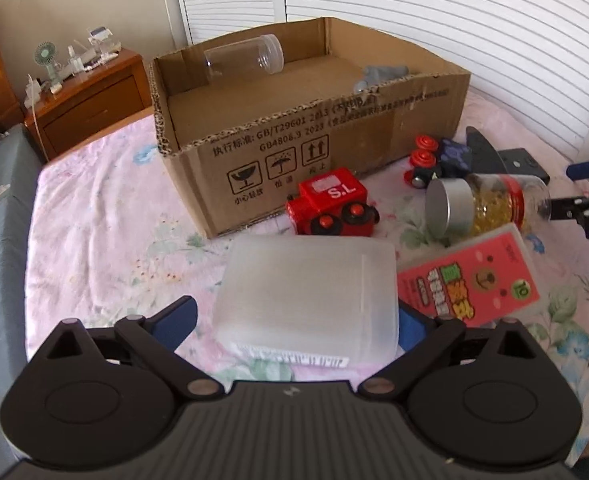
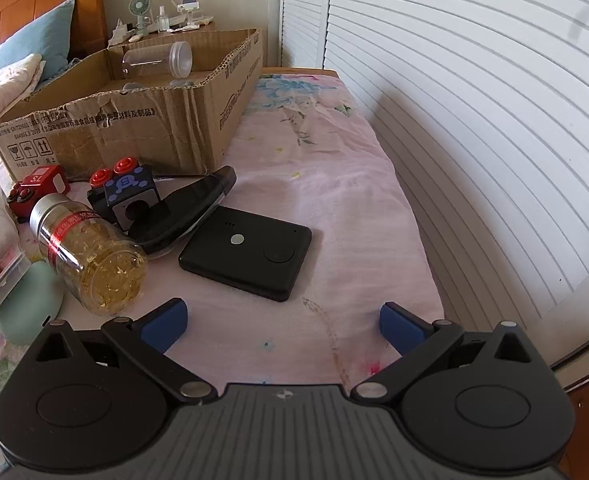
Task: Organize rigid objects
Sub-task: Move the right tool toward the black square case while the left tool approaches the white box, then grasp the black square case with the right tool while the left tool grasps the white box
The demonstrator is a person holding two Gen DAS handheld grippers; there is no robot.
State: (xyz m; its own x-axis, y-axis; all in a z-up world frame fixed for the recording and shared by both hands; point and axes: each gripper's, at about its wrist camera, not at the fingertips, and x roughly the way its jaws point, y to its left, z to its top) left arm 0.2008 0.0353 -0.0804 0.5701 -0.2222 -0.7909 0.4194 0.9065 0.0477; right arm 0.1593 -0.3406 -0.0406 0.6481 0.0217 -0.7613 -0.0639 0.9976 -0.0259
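My left gripper (image 1: pixel 294 318) is open around a frosted white plastic box (image 1: pixel 310 296) lying on the bed; its blue pads stand at the box's two sides without a clear squeeze. Beyond it lie a red toy train (image 1: pixel 330 208), a capsule jar (image 1: pixel 482 204) and a pink card case (image 1: pixel 466 280). A cardboard box (image 1: pixel 294 152) holds a clear jar (image 1: pixel 244 58). My right gripper (image 2: pixel 284 326) is open and empty above the pink sheet, near a flat black device (image 2: pixel 246 252), the capsule jar (image 2: pixel 90 252) and a blue toy car (image 2: pixel 128 192).
A black curved case (image 2: pixel 186 208) lies beside the toy car. A pale green case (image 2: pixel 30 304) lies at the left. White louvred doors (image 2: pixel 474 120) run along the bed's right edge. A wooden nightstand (image 1: pixel 90 100) with small items stands behind the bed.
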